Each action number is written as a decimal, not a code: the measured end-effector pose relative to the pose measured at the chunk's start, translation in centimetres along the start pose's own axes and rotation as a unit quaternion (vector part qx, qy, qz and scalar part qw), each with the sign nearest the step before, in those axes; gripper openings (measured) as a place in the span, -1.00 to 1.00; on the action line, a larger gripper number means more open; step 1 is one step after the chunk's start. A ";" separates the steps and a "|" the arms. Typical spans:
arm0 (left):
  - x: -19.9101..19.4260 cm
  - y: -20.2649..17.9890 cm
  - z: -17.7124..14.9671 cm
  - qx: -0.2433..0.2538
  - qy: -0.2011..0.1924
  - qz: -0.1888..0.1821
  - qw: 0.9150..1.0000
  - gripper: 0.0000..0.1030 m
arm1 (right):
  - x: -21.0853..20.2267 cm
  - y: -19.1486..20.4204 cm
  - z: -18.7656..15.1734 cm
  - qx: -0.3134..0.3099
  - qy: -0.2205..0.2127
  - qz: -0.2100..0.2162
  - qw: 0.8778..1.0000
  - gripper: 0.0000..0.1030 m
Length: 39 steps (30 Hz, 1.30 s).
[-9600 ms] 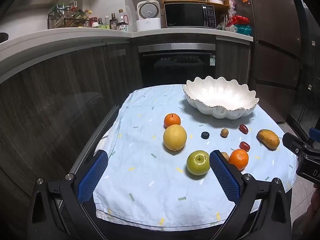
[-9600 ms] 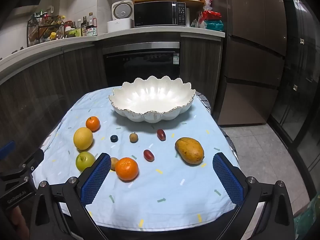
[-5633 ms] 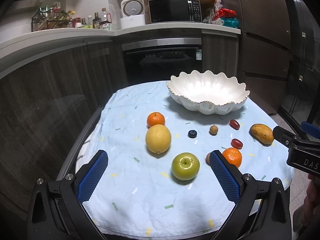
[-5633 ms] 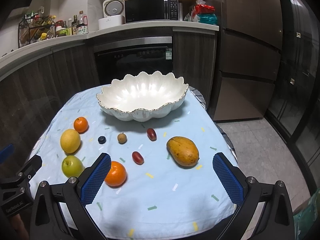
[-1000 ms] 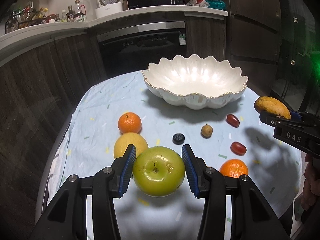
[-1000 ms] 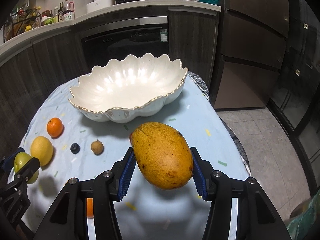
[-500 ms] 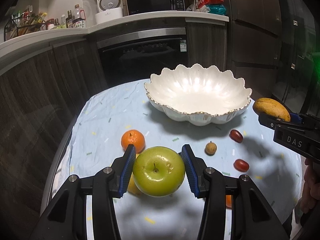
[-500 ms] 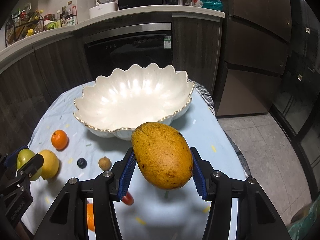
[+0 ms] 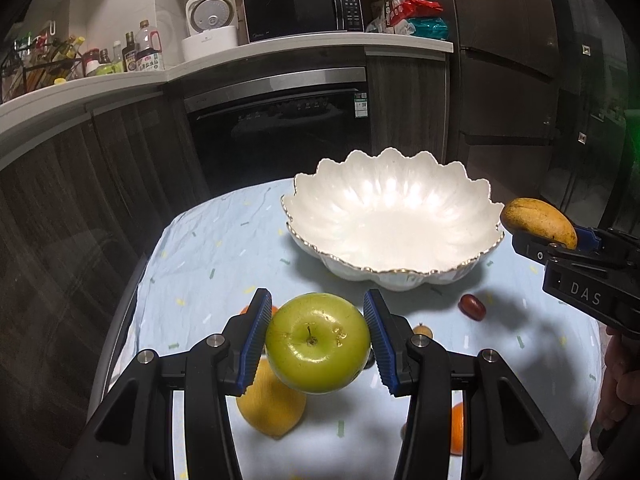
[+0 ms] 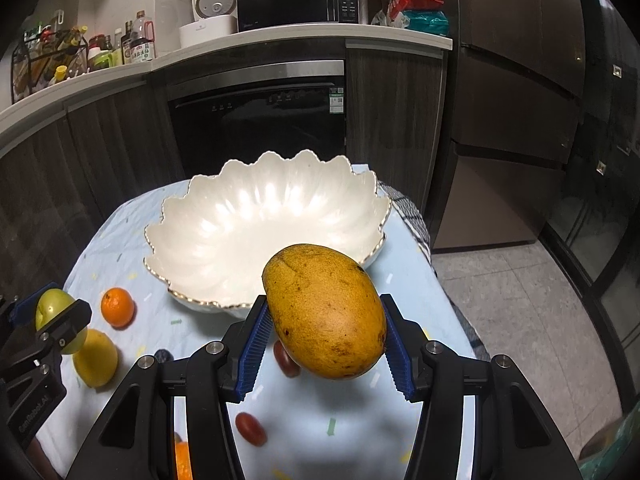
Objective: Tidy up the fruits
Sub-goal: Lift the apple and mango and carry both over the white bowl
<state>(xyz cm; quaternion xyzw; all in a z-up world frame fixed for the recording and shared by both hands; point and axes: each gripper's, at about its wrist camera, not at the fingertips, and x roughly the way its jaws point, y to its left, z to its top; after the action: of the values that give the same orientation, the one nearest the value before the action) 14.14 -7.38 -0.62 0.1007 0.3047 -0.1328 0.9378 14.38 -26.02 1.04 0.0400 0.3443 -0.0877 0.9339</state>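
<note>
Fruits are being carried two at a time toward the white scalloped ceramic bowl with a gilt rim (image 9: pixel 394 216), which is sitting at the far edge of the round table under a pale blue confetti-print cloth (image 9: pixel 208 256). The left gripper (image 9: pixel 318 336) is pinching a round green apple (image 9: pixel 318 344), stem facing the camera, its blue ribbed pads (image 9: pixel 256 338) pressing on both flanks. The right gripper (image 10: pixel 324 338) is clamping a speckled yellow-orange mango (image 10: pixel 326 312) across its narrow waist, the long end jutting forward over the bowl's near rim.

Both fruits are hanging above the cloth, short of the bowl's hollow. To do this step well, each should be brought over the centre of the bowl and lowered close to the glazed bottom before the jaws are spread, since a drop could chip the ceramic or bruise the mango. Setting them down one after the other, apart from each other, looks safer than a joint release.

Waiting on the cloth nearer the front edge are a yellow lemon-like citrus (image 10: pixel 96 358), a small orange tangerine (image 10: pixel 117 307), dark red oval fruits (image 10: pixel 250 429) and a small brown round fruit (image 9: pixel 423 330).
</note>
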 end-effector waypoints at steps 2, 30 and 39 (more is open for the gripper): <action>0.2 0.0 0.3 0.002 -0.002 -0.002 1.000 -0.08 | 0.1 -0.1 0.3 -0.001 -0.003 -0.001 1.000 0.05; 5.7 -0.5 6.7 0.017 -0.010 -0.032 0.999 -0.08 | 3.6 -0.4 4.9 -0.010 -0.022 0.010 1.000 0.05; 8.4 -0.8 8.3 0.030 -0.003 -0.039 0.999 -0.08 | 5.9 -0.7 6.0 -0.011 -0.012 0.009 1.000 0.05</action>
<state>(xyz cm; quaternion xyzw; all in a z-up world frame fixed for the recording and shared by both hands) 24.96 -11.97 0.87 0.1161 0.3016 -0.1782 0.9294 22.48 -28.28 1.79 0.0313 0.3336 -0.0760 0.9391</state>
